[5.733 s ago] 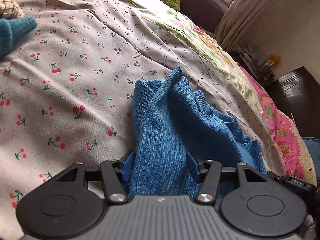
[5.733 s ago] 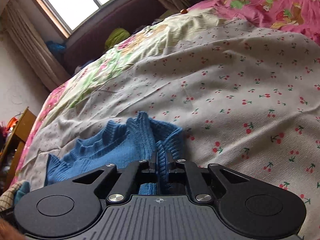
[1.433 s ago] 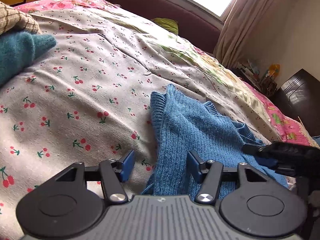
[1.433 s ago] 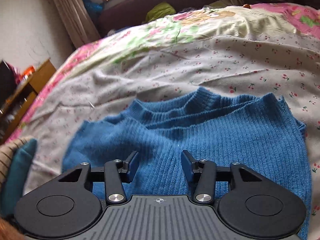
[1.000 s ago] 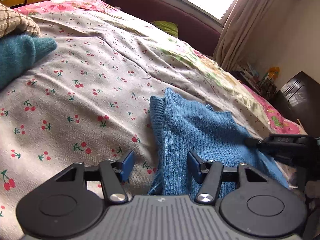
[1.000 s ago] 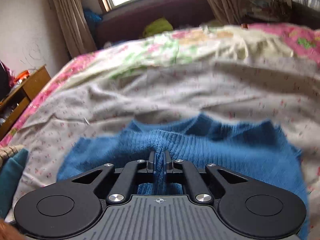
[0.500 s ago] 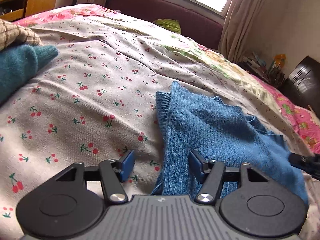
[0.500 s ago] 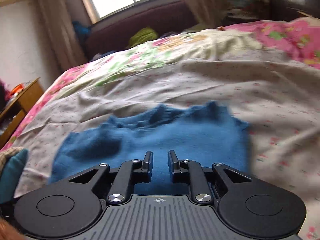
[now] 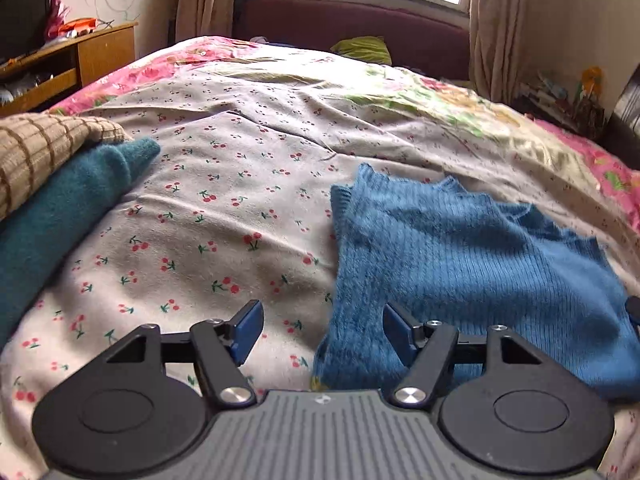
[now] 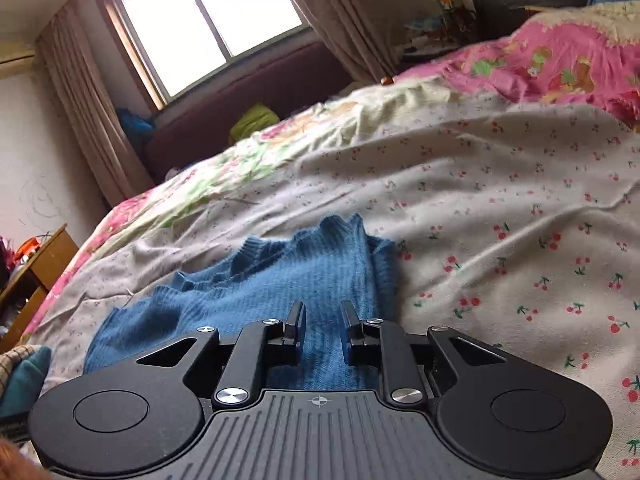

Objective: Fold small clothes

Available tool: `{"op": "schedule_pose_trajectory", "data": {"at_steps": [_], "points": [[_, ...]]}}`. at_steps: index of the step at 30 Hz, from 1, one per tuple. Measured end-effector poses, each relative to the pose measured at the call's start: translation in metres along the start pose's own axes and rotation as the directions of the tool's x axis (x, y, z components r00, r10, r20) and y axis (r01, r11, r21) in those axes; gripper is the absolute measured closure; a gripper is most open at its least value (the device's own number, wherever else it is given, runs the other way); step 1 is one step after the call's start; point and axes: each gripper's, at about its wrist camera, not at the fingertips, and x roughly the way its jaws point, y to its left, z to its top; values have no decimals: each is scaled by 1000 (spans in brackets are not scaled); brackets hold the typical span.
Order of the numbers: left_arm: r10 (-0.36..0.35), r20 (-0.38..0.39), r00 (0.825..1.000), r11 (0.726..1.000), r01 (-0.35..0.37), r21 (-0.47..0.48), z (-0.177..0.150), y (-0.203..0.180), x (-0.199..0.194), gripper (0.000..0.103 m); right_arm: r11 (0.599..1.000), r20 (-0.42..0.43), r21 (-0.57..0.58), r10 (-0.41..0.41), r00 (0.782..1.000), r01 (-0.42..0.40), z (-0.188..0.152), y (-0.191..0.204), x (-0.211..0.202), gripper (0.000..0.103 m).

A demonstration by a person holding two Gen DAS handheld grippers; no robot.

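A small blue knitted sweater lies folded on the cherry-print bed sheet. My left gripper is open and empty, its jaws wide apart at the sweater's near left edge. In the right wrist view the sweater lies just ahead of my right gripper, which is open a little and holds nothing, hovering over the sweater's near part.
A teal garment and a tan checked one are stacked at the left. A wooden cabinet stands beyond the bed's left side. A pink floral quilt covers the right. A dark red headboard and window lie ahead.
My right gripper shut on the sweater a second ago, then opened and let it go; it has drawn back. The left gripper stayed open and lifted slightly. The sweater now lies flatter.
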Motion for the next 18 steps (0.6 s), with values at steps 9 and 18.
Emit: {"op": "schedule_pose_trajectory", "data": {"at_steps": [9, 18], "points": [[56, -88, 995, 997, -52, 52, -8, -21, 8, 26, 998, -40, 49, 47, 998, -45, 0, -15, -3, 83], [42, -45, 998, 996, -38, 76, 8, -42, -9, 26, 996, -54, 50, 70, 996, -67, 1, -17, -5, 77]]}}
